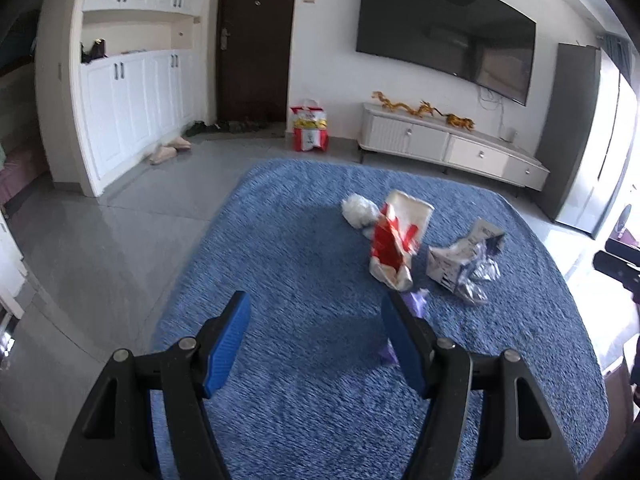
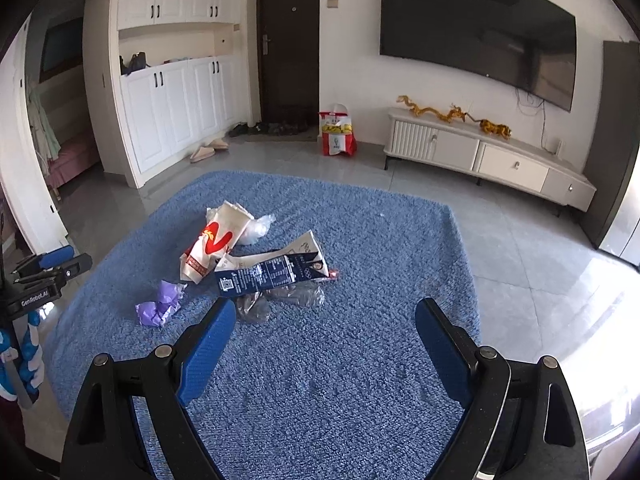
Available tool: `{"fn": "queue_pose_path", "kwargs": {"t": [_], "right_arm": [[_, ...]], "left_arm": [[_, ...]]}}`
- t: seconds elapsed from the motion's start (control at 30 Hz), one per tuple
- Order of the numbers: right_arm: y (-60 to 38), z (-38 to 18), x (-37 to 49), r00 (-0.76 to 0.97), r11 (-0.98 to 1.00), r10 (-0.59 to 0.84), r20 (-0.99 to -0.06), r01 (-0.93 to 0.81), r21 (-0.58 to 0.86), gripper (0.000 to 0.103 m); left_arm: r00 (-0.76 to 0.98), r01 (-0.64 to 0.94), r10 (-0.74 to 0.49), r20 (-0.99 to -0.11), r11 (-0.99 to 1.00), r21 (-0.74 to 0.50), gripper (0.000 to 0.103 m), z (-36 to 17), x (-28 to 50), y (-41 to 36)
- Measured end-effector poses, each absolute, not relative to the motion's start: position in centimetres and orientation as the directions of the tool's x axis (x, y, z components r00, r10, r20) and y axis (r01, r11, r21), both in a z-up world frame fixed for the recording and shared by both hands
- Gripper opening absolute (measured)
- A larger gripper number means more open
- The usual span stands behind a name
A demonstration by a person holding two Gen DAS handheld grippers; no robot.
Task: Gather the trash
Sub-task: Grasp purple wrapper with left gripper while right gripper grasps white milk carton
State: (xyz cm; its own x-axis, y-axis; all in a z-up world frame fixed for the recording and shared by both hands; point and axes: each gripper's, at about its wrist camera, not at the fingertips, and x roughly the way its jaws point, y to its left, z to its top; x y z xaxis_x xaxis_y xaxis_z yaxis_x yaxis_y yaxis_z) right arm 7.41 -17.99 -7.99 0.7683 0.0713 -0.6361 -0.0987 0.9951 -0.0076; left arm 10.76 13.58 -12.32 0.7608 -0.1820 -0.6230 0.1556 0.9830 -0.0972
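Left gripper (image 1: 316, 316): jaws spread, empty, above the blue rug (image 1: 280, 260). Right gripper (image 2: 326, 322): jaws spread, empty, above the same rug. On the rug: purple wrapper (image 2: 160, 304), red-and-white paper bag (image 2: 210, 246), flattened navy carton (image 2: 272, 272), clear plastic (image 2: 280, 300), white plastic wad (image 1: 358, 210). Beyond the rug: TV cabinet (image 2: 488, 156).

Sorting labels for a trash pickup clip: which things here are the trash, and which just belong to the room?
Trash on the rug:
red-and-white paper bag
blue carton
purple wrapper
clear plastic
white plastic wad

Room things:
slippers
shopping bag
dragon figures
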Motion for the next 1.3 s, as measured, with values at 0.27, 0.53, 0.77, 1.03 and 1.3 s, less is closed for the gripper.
{"fn": "queue_pose_path", "kwargs": {"t": [0.27, 0.53, 0.77, 1.03, 1.3], "right_arm": [[-18.0, -9.8, 9.6, 0.743, 0.991, 0.114, -0.660, -0.136, 0.018, 0.090], [-18.4, -11.5, 13.8, 0.714, 0.979, 0.200, -0.671, -0.167, 0.115, 0.090], [-19.5, -14.5, 18.9, 0.672, 0.948, 0.296, -0.679, -0.121, 0.294, 0.083], [-20.6, -18.2, 23.0, 0.622, 0.879, 0.391, -0.678, -0.033, 0.476, 0.078], [-21.0, -20.0, 23.9, 0.595, 0.798, 0.495, -0.633, -0.022, 0.603, 0.055]], "left_arm": [[0.689, 0.265, -0.282, -0.668, 0.956, -0.129, 0.066, -14.5, 11.7, 10.4], [0.644, 0.300, -0.303, -0.702, 0.945, -0.133, 0.065, -16.5, 13.9, 7.3], [0.617, 0.304, -0.308, -0.724, 0.942, -0.142, 0.052, -17.9, 15.4, 6.5], [0.591, 0.310, -0.303, -0.748, 0.941, -0.136, 0.050, -19.4, 15.9, 5.8], [0.590, 0.297, -0.294, -0.752, 0.945, -0.137, 0.034, -19.6, 15.6, 5.8]]}}
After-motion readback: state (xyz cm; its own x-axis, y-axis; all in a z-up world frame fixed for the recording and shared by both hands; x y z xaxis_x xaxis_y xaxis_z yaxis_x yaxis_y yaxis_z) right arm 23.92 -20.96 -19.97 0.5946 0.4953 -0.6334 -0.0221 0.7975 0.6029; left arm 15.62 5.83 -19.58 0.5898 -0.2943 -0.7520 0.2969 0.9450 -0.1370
